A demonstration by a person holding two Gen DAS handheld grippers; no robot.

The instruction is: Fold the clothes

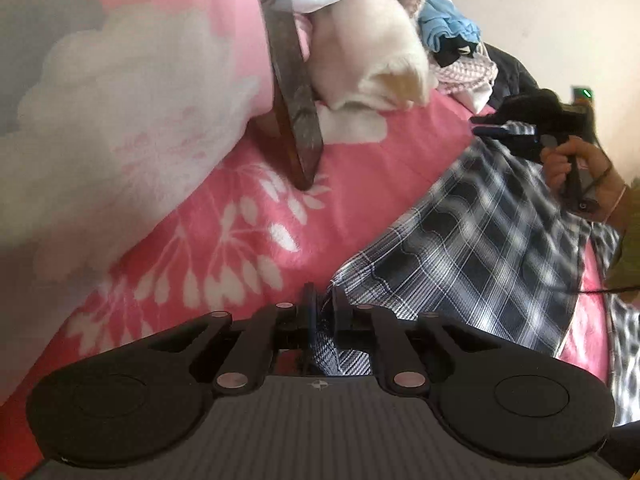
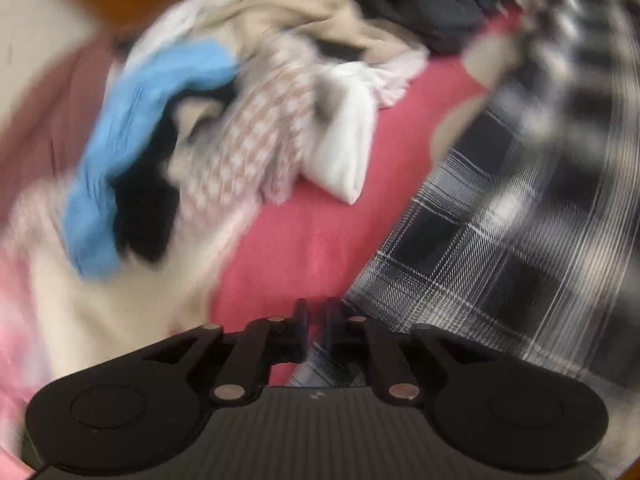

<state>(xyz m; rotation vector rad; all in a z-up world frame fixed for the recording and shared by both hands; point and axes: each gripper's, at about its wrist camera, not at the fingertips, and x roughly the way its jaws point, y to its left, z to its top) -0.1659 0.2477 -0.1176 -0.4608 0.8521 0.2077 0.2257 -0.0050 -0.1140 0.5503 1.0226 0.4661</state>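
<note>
The left gripper (image 1: 322, 300) has its two black fingers almost together, and a corner of the checked shirt (image 1: 472, 248) is pinched between them. A strip of the checked cloth runs back between the fingers toward the camera.

The right gripper (image 2: 316, 312) has its fingers close together too, with a small gap. An edge of the same checked shirt (image 2: 500, 248) sits in that gap. The picture is blurry there, so I cannot tell if the fingers are pressing on the cloth or just around it.

The shirt is dark blue and white. It lies spread out on a pink blanket (image 1: 240, 232) with white leaf and flower shapes on it. In the left camera view the shirt stretches from the left gripper up to the right side of the picture. There the other gripper (image 1: 504, 130) is near the far edge of the shirt, and a hand (image 1: 576, 172) holds its handle.

Behind the shirt is a pile of clothes (image 2: 248, 128). It has a white piece (image 1: 376, 64), a blue piece (image 2: 132, 152), a piece with small pink and white checks (image 2: 256, 140) and some dark things. The pile is beside the shirt, with bare pink blanket between them.

A long brown board (image 1: 292, 92) stands leaning on the blanket, just beside the white piece.
</note>
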